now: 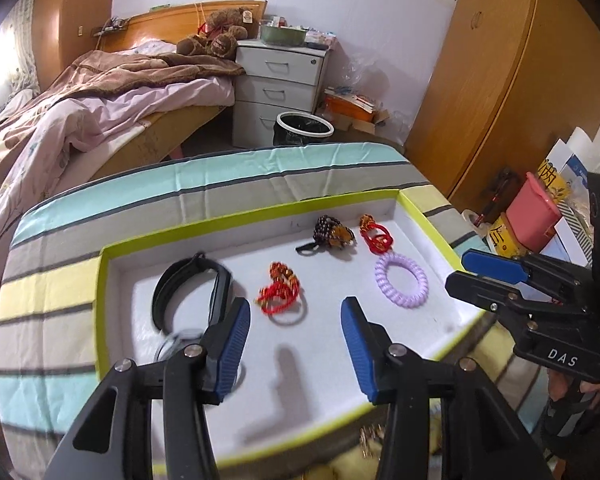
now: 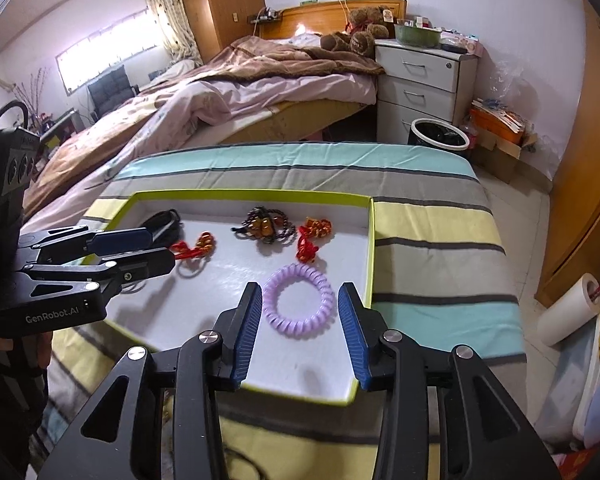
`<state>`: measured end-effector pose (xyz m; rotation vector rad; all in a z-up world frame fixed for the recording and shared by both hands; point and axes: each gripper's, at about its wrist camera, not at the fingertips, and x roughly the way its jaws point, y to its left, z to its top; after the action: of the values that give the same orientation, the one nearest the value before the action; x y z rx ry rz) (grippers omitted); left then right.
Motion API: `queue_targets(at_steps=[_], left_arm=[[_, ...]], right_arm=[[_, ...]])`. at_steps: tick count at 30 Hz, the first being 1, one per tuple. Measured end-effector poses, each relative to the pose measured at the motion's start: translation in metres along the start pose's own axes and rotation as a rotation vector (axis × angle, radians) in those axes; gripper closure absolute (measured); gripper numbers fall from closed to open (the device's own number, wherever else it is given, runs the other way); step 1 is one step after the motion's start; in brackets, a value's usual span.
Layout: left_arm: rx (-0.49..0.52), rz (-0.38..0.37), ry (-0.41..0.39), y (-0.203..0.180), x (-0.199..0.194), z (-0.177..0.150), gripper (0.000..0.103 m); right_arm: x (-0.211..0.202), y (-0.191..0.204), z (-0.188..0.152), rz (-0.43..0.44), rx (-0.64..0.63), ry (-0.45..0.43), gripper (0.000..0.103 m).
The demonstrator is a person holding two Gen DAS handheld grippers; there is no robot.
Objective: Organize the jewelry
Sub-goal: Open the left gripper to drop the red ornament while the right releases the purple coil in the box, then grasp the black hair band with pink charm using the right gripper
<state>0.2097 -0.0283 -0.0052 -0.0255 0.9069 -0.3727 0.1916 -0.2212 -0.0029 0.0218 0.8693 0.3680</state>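
In the left wrist view, the left gripper hangs over the white tray, fingers spread and empty, with a red cord bracelet just ahead, a black band to its left and a purple coil tie to its right. In the right wrist view, the right gripper is spread wide either side of the purple coil tie, not touching it; the left gripper comes in side-on, fingers apart over the black band.

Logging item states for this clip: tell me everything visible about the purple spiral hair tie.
The lilac coiled plastic hair tie is a closed ring of telephone-cord spirals, glossy and intact. It lies flat on the white floor of the green-rimmed shallow box, near its right wall, touching nothing else. The right tongs are open just before it, not gripping.
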Motion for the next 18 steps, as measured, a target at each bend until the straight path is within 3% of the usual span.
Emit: queue_targets(at_steps=[12,18], left_arm=[[-0.078,-0.003,-0.074,0.006,-0.059,-0.052,0.055],[-0.132,-0.003,-0.091,0.014,-0.076,-0.072,0.055]], right_arm=[[-0.04,0.026,-0.06,0.071,0.031,-0.005,0.062],[-0.041,0.048,-0.086,0.036,-0.006,0.017,0.062]])
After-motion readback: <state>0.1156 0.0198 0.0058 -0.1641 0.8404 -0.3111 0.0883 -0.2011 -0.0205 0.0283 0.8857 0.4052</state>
